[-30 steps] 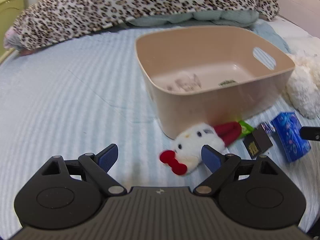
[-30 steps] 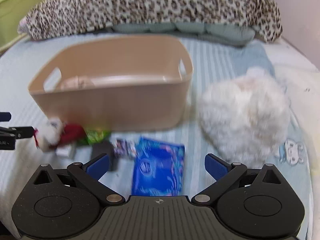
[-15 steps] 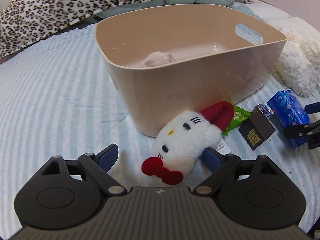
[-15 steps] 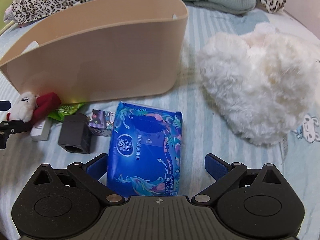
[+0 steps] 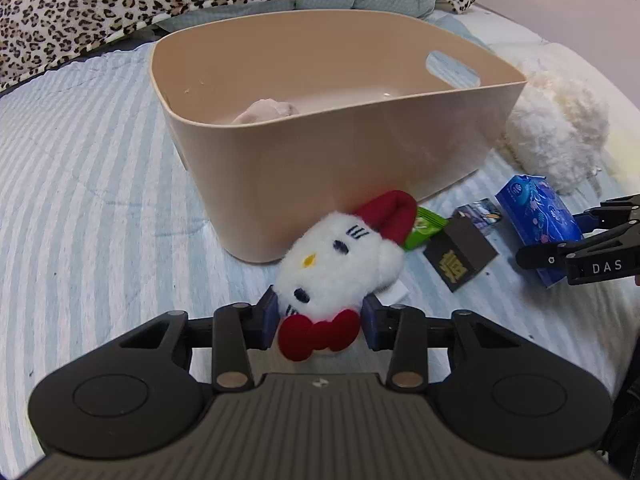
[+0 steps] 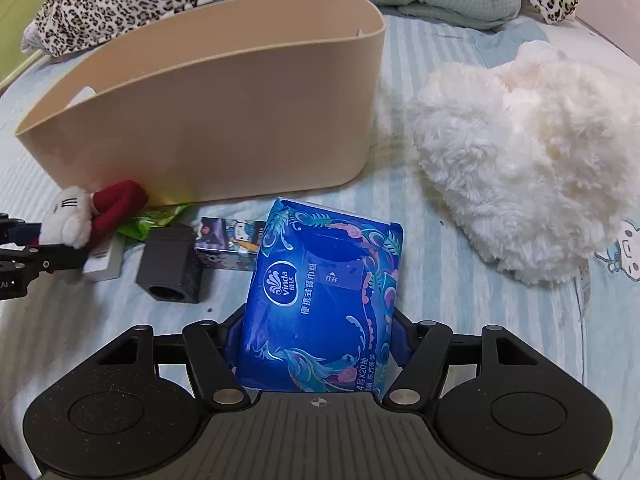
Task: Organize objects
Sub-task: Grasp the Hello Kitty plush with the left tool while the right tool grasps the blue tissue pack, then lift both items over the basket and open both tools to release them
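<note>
A beige plastic bin (image 5: 360, 152) stands on the striped bed; it also shows in the right wrist view (image 6: 224, 120). My left gripper (image 5: 320, 320) is shut on a white cat plush (image 5: 340, 264) with a red bow, lying in front of the bin. My right gripper (image 6: 316, 344) is shut on a blue tissue pack (image 6: 324, 292), seen from the left wrist view (image 5: 536, 216) too. A pale soft item (image 5: 266, 111) lies inside the bin.
A black box (image 5: 460, 256), a small printed carton (image 6: 228, 248) and a green packet (image 5: 424, 228) lie between plush and tissue pack. A fluffy white plush (image 6: 528, 168) lies right of the bin. A leopard blanket (image 5: 200, 0) is behind.
Both grippers moved forward and closed: the left onto the cat plush, the right onto the blue tissue pack. Both were open half a second ago.
</note>
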{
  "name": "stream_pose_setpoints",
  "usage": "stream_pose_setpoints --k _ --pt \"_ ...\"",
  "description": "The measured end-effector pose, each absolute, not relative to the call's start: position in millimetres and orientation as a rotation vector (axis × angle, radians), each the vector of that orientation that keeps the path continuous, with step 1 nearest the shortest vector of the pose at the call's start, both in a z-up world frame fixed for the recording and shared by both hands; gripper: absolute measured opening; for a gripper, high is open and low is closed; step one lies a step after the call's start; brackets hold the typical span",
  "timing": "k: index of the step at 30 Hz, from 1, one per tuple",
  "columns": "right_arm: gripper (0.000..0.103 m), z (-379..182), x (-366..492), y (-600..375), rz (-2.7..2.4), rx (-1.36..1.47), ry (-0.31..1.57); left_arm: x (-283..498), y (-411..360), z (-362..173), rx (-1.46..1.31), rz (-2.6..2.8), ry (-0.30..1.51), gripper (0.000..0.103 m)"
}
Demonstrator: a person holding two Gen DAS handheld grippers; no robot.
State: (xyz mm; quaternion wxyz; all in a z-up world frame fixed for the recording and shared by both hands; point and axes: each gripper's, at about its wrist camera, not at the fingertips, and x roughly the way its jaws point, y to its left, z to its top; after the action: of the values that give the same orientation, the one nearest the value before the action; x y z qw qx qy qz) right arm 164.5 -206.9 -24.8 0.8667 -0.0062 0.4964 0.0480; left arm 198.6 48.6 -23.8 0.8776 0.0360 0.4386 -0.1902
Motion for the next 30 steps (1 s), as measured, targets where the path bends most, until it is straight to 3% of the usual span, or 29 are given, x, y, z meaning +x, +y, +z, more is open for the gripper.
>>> stream_pose_setpoints --k 30 --pt "0.064 100 143 -210 0.158 0.036 0.673 161 78 83 0.065 -0.322 0.647 0.039"
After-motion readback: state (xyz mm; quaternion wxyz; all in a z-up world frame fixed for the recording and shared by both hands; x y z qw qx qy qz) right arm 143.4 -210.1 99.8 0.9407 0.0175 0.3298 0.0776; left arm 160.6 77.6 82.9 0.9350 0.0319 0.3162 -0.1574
